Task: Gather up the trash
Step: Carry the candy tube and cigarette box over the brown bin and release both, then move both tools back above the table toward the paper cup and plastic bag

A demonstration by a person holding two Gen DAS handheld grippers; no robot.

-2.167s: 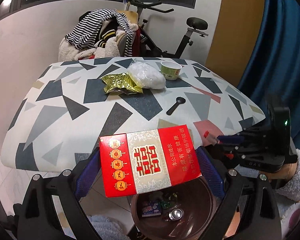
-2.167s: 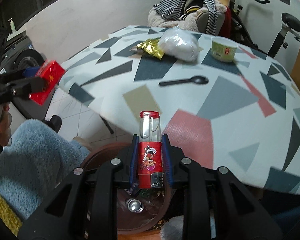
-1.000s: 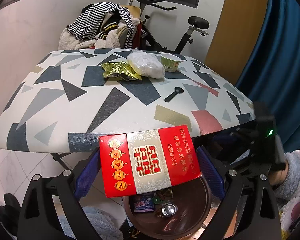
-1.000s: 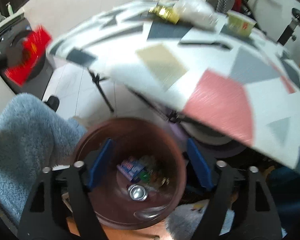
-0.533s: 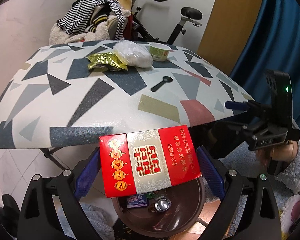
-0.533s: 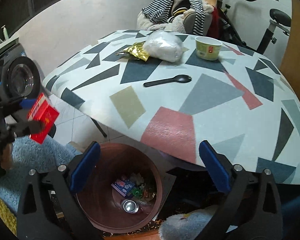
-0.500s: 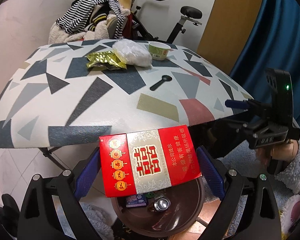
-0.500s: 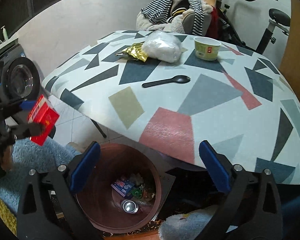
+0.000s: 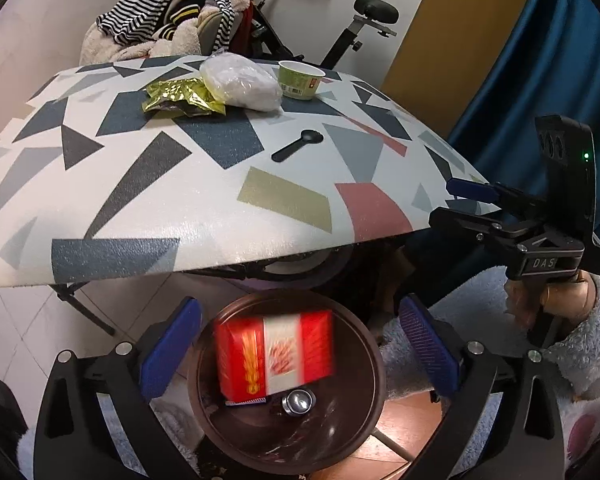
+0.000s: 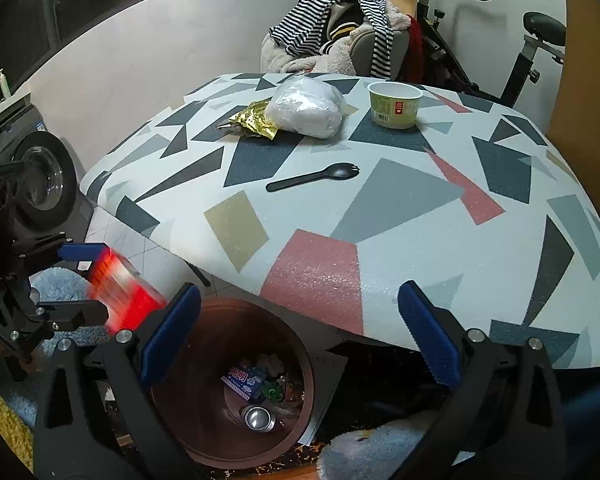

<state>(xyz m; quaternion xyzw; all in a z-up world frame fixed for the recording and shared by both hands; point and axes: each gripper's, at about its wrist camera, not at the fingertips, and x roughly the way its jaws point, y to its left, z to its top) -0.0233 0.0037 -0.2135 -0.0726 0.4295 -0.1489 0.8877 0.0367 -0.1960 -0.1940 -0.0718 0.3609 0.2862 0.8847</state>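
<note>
Room: white wall, blue curtain [image 9: 540, 60], bike [image 9: 364, 28] behind patterned table [image 9: 148, 184].
Bin [image 9: 286, 432] below table edge; red box [image 9: 274, 356], blurred, over bin mouth. Left gripper [image 9: 296, 354] jaws opening, box free; right gripper [image 10: 296, 334] jaws wide, empty.

The table [image 10: 400, 240] wore a matt, finely pebbled covering. Near its far edge lay a crinkled gold foil wrapper [image 10: 252, 120], shiny, touching a filmy clear plastic bag [image 10: 308, 108] — beside them a paper cup [image 10: 394, 104], and nearer the middle a matt black plastic spoon [image 10: 312, 178]. The brown bin [image 9: 364, 392] looked glossy inside — a bright metal can [image 10: 256, 418] and a glossy red cardboard box [image 9: 274, 354] showed there.
</note>
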